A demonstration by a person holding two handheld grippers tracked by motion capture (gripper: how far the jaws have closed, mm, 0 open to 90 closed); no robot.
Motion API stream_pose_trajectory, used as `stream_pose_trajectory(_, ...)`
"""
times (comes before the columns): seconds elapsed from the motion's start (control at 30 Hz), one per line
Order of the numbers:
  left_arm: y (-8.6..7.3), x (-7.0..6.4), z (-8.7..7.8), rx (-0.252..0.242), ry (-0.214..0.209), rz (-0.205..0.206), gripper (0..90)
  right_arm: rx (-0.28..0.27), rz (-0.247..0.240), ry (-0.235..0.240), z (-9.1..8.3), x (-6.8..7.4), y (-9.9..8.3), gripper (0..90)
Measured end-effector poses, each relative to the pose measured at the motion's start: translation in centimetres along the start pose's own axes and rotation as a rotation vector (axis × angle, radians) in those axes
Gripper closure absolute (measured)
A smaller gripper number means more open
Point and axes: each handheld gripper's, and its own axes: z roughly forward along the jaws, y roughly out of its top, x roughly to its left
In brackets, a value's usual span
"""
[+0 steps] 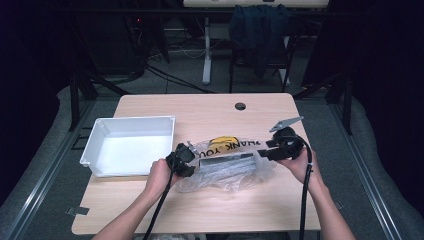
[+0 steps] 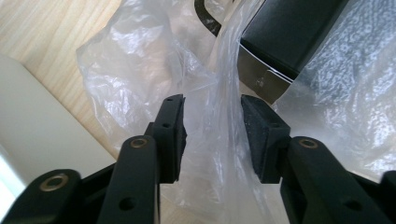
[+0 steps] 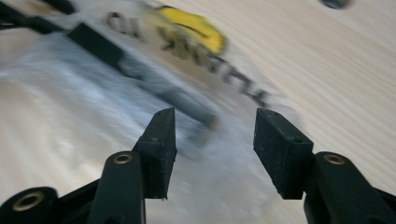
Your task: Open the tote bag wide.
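A clear plastic bag printed with "THANK YOU" and a yellow face lies on the wooden table, with a dark flat box inside it. My left gripper is at the bag's left end. In the left gripper view it stands open with a fold of the bag between its jaws and the dark box just beyond. My right gripper is at the bag's right end. The right gripper view is blurred; there it is open over the bag, with nothing pinched.
A white plastic bin stands on the table left of the bag, close to my left gripper; its wall shows in the left gripper view. A cable hole sits near the table's far edge. A chair with a dark garment stands beyond.
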Motion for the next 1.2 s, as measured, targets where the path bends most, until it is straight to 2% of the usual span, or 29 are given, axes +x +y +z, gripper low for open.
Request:
stream_pose_trajectory(0.07,0.0,0.0,0.1,0.004,-0.007,0.004,60.4,0.051,-0.04,0.014,1.3,0.7,0.1,47.1)
stream_pose_trajectory(0.17,0.0,-0.1,0.1,-0.009,-0.009,0.008,64.6,0.147,-0.056,0.029,3.5,0.8,-0.7,47.3)
stream_pose_trajectory(0.27,0.0,0.0,0.4,-0.013,-0.018,-0.001,69.5,0.198,-0.057,0.022,4.9,0.5,-1.4,51.7)
stream_pose_trajectory(0.33,0.0,0.1,0.5,-0.015,-0.027,-0.005,71.8,0.211,-0.064,0.021,5.2,0.3,-1.6,58.7)
stream_pose_trajectory(0.5,0.0,0.1,0.9,-0.025,-0.032,-0.018,76.9,0.22,-0.058,0.024,5.4,0.1,-1.9,83.8)
stream_pose_trajectory(0.57,0.1,0.1,1.1,-0.024,-0.034,-0.02,77.4,0.233,-0.059,0.025,5.5,0.0,-2.1,88.4)
stream_pose_trajectory(0.63,0.1,0.0,1.4,-0.016,-0.028,-0.016,78.0,0.211,-0.029,0.029,5.8,0.0,-2.3,89.9)
stream_pose_trajectory(0.67,0.1,0.0,1.6,-0.01,-0.024,-0.012,78.2,0.235,-0.048,0.029,5.8,-0.1,-2.2,90.0)
stream_pose_trajectory(0.73,0.2,-0.1,1.9,-0.006,-0.024,-0.012,78.4,0.235,-0.048,0.027,5.8,-0.1,-2.2,90.0)
stream_pose_trajectory(0.9,0.4,-0.2,2.4,0.003,-0.015,-0.01,78.8,0.244,-0.034,0.046,6.0,-0.4,-2.5,90.0)
stream_pose_trajectory(0.97,0.3,-0.1,2.5,-0.002,-0.012,-0.013,78.7,0.235,-0.011,0.052,6.0,-0.5,-2.7,90.0)
stream_pose_trajectory(1.0,0.3,-0.1,2.5,-0.003,-0.01,-0.014,78.7,0.271,-0.032,0.056,5.9,-0.9,-2.7,90.0)
stream_pose_trajectory(1.1,0.3,0.0,2.6,-0.004,-0.009,-0.014,78.8,0.268,-0.001,0.059,6.4,-0.8,-3.1,90.0)
stream_pose_trajectory(1.17,0.3,0.0,2.7,-0.007,-0.008,-0.016,78.8,0.298,-0.018,0.064,6.6,-1.0,-3.1,90.0)
stream_pose_trajectory(1.2,0.3,0.0,2.8,-0.009,-0.008,-0.016,78.8,0.284,0.003,0.063,6.9,-0.9,-3.3,90.0)
